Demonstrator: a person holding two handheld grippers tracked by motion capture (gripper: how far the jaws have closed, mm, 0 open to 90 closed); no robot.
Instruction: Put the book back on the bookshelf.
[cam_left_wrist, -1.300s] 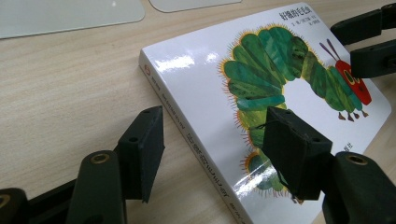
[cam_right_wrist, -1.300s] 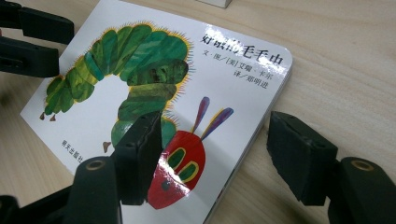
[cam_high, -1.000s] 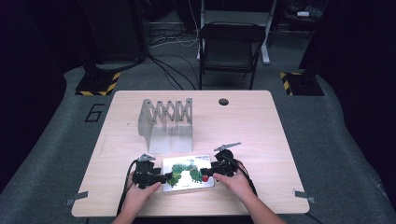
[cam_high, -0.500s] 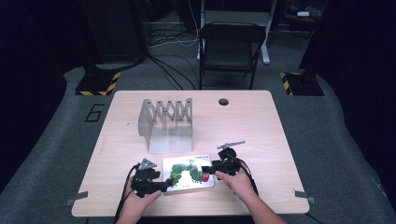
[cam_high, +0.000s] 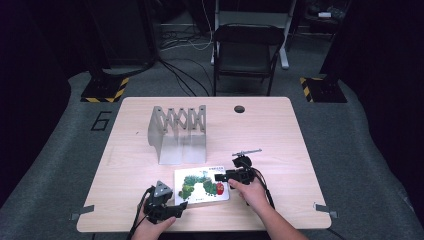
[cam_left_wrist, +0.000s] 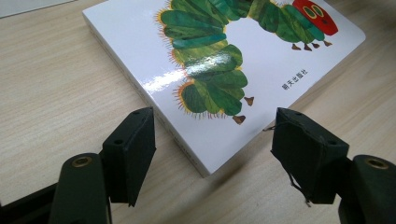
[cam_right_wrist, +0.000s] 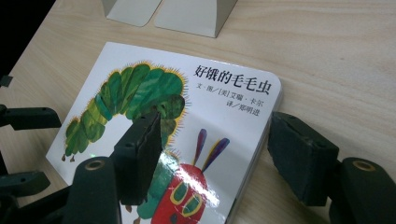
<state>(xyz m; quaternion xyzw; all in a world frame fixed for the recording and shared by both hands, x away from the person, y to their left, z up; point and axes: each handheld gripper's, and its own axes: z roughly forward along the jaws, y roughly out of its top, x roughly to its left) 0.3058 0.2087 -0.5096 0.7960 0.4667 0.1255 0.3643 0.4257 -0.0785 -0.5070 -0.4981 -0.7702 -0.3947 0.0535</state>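
A white board book (cam_high: 201, 186) with a green caterpillar on its cover lies flat near the table's front edge. My left gripper (cam_high: 176, 207) sits just off its near left corner. In the left gripper view the book (cam_left_wrist: 224, 60) has that corner ahead of the left gripper (cam_left_wrist: 215, 135). Its jaws have just been opening, and neither pad touches the book. My right gripper (cam_high: 221, 177) is at the book's far right corner. In the right gripper view the right gripper (cam_right_wrist: 215, 123) stands open, one jaw over the cover (cam_right_wrist: 140, 93) and the other beside the book's edge.
A grey accordion-style book rack (cam_high: 179, 135) stands behind the book at mid-table, and its base (cam_right_wrist: 187, 14) is close to the book's far edge. A cable hole (cam_high: 239, 108) is at the back of the table. A black chair (cam_high: 245, 50) stands beyond the table.
My left gripper has drawn back from the book's left end toward the table's front edge, and its jaws stand wider. The right gripper and the book have stayed in place.
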